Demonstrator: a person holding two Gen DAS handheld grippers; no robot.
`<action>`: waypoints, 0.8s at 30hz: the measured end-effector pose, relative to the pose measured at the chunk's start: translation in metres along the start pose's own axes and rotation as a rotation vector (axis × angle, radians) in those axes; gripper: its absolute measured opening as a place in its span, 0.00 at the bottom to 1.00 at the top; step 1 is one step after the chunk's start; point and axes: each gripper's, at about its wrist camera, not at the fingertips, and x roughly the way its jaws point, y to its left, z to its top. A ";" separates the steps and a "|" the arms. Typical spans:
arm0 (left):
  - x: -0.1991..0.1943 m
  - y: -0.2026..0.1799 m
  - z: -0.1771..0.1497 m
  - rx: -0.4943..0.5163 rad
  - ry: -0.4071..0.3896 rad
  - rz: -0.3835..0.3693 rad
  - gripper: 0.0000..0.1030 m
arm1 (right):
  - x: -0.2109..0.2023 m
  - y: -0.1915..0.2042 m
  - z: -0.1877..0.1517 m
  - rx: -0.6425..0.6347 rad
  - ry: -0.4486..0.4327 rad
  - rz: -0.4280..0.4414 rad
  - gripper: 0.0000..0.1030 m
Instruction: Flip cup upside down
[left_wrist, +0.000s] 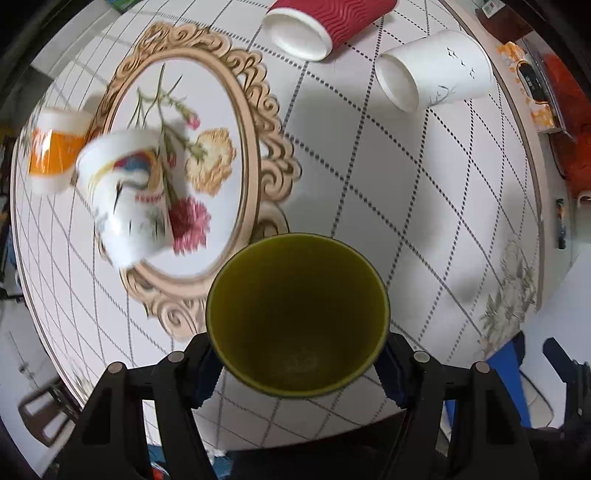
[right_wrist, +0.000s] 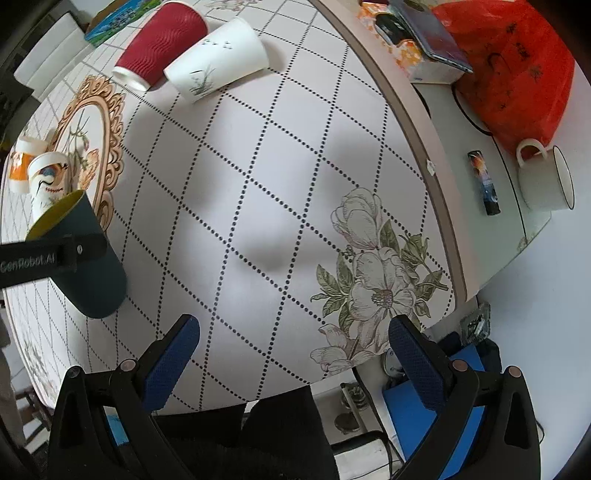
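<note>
The left wrist view shows five cups on or over the table (left_wrist: 369, 184): the left tongs (left_wrist: 297, 354) clench a dark cup (left_wrist: 297, 317), yellow-green inside, mouth facing the camera, just beside the ornate floral placemat (left_wrist: 207, 74). In the right wrist view, the right tongs (right_wrist: 293, 347) hang released over the table, the teal-walled cup tilted beside the placemat.

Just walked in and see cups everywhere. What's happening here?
The left gripper holds a dark cup with a yellow inside, lifted above the table, its opening facing the left camera. The right gripper is open and empty. A red cup and a white cup lie on their sides.
</note>
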 end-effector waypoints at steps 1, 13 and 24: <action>0.000 0.003 -0.006 -0.015 0.006 -0.015 0.66 | 0.000 0.001 -0.001 -0.006 0.001 0.002 1.00; 0.003 0.029 -0.042 -0.141 -0.017 -0.101 0.66 | 0.000 0.006 -0.015 -0.055 0.002 0.018 1.00; 0.038 0.021 -0.033 -0.080 -0.026 -0.005 0.66 | -0.014 -0.002 -0.015 -0.034 -0.028 0.003 1.00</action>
